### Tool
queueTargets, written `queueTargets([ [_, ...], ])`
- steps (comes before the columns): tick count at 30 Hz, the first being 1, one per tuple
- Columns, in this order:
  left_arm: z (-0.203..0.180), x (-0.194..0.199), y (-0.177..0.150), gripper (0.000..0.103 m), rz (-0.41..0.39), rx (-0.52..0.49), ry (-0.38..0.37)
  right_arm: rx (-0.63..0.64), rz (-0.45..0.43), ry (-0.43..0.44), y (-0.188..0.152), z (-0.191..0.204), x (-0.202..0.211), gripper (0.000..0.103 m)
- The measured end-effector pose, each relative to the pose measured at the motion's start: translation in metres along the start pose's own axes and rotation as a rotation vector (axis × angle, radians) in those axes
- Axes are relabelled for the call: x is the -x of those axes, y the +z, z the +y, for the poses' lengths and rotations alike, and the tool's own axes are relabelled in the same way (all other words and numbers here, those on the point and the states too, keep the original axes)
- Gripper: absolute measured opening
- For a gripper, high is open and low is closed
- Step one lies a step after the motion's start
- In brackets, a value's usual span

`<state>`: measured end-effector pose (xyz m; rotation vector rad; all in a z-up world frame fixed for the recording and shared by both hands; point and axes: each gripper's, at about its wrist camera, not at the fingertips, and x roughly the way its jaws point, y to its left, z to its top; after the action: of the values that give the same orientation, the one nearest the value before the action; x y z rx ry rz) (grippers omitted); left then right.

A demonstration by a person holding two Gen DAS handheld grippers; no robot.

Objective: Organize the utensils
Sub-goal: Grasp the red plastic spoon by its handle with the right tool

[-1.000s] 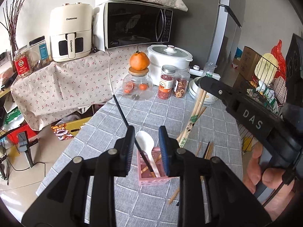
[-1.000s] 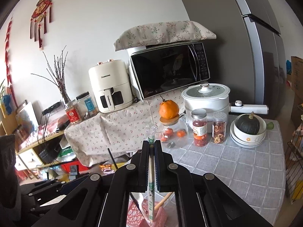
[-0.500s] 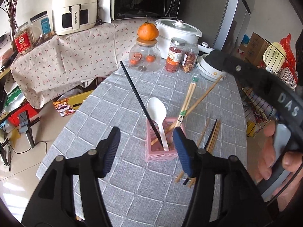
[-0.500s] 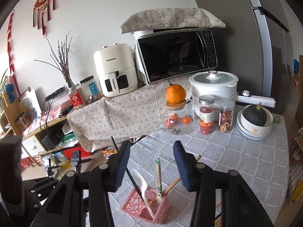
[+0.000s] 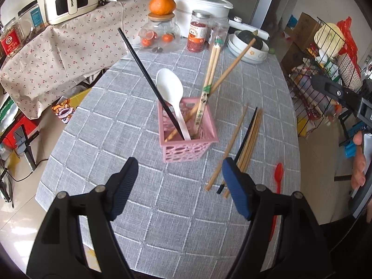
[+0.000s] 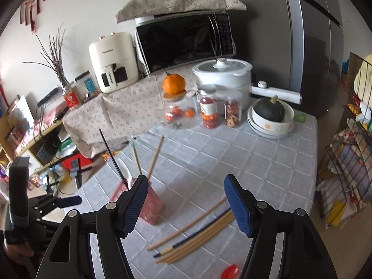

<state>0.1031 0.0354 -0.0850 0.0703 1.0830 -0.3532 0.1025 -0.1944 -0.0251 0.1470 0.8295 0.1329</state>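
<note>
A pink basket (image 5: 188, 139) stands mid-table and holds a black chopstick (image 5: 148, 79), a white spoon (image 5: 171, 88), a wooden chopstick and a paper-wrapped pair (image 5: 209, 74). My left gripper (image 5: 178, 165) hovers just short of the basket, jaws opening, nothing between them. Loose chopsticks (image 5: 246, 144) and a red spoon (image 5: 277, 179) lie right of the basket. My right gripper (image 6: 186, 181) hangs above the loose chopsticks (image 6: 195, 237), jaws opening and empty. Its left finger partly hides the basket (image 6: 151, 207). The red spoon (image 6: 230, 272) peeks in at the bottom edge.
At the table's far end stand a glass jar with an orange on top (image 5: 161, 23), two snack jars (image 6: 209, 109), a white cooker (image 6: 223, 74) and stacked bowls holding a squash (image 6: 269, 116). A wire rack (image 5: 325, 53) stands off the table's right edge.
Both grippers opened. The right one let go of the wrapped chopsticks, which now stand in the basket, and swung right over the loose chopsticks. The left one tipped downward and sank.
</note>
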Motion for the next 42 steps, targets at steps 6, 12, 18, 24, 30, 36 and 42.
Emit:
queueTargets([
  [6, -0.011, -0.012, -0.010, 0.075, 0.069, -0.009, -0.015, -0.034, 0.246, -0.109, -0.042, -0.034, -0.022, 0.073],
  [12, -0.031, -0.020, -0.016, 0.075, 0.113, -0.056, -0.026, -0.177, 0.445, -0.090, -0.084, -0.070, -0.044, 0.073],
  [18, -0.046, -0.031, -0.021, 0.075, 0.155, -0.091, -0.001, -0.232, 0.581, -0.111, -0.115, -0.088, -0.065, 0.073],
  [24, -0.054, -0.039, -0.024, 0.075, 0.189, -0.097, -0.005, -0.207, 0.643, -0.128, -0.127, -0.086, -0.083, 0.073],
  [30, -0.058, -0.041, -0.023, 0.075, 0.192, -0.115, 0.001, -0.172, 0.705, -0.080, -0.139, -0.072, -0.102, 0.071],
  [36, -0.059, -0.039, -0.020, 0.075, 0.182, -0.102, -0.021, -0.096, 0.695, -0.120, -0.141, -0.060, -0.110, 0.039],
  [42, -0.075, -0.037, -0.014, 0.065, 0.169, -0.112, -0.059, -0.073, 0.679, -0.126, -0.139, -0.060, -0.109, 0.012],
])
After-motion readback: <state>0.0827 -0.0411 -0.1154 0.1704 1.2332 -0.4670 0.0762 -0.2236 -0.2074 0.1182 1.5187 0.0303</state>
